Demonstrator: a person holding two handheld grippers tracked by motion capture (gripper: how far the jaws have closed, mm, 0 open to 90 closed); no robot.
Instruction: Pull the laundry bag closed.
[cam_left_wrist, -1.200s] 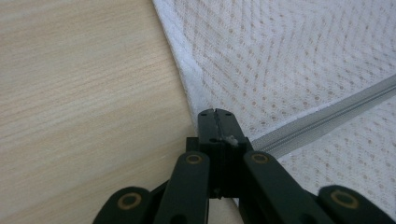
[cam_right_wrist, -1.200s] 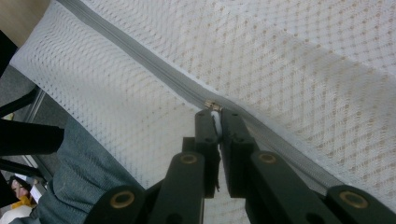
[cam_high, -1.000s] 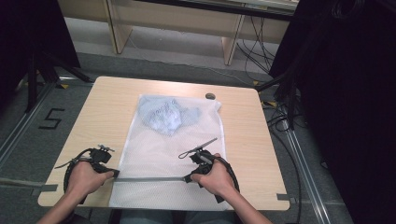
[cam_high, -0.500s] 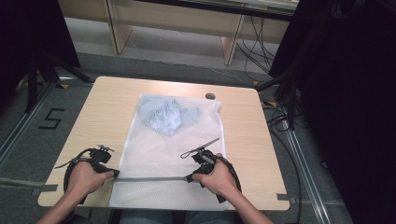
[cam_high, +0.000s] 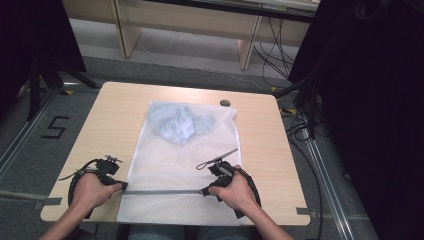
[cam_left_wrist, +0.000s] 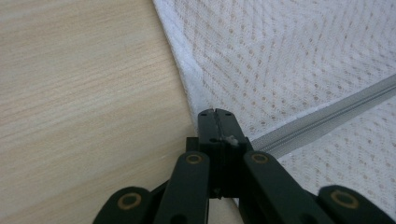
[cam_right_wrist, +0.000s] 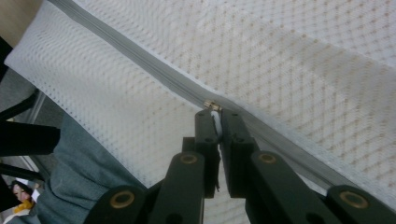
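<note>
White mesh laundry bag lies flat in the middle of the wooden tabletop. Its near edge hangs a little over the tabletop's front edge. A bunch of light blue cloth sits inside the bag at the far end.

Not much has changed since a second ago. Both hands have stayed where they were, and the bag has not moved. The right hand-held gripper may have slid a tiny bit along the grey zipper, but it is hard to tell.

The left hand-held gripper is pinched tight on the bag's left edge, right where the zipper ends. The right hand-held gripper is closed on the small white zipper pull, just behind the little gold slider.

A thin dark cord lies on the mesh just beyond the right hand. A small round dark thing sits on the tabletop past the bag's far right corner. Grey trousers show under the bag's hanging edge.
</note>
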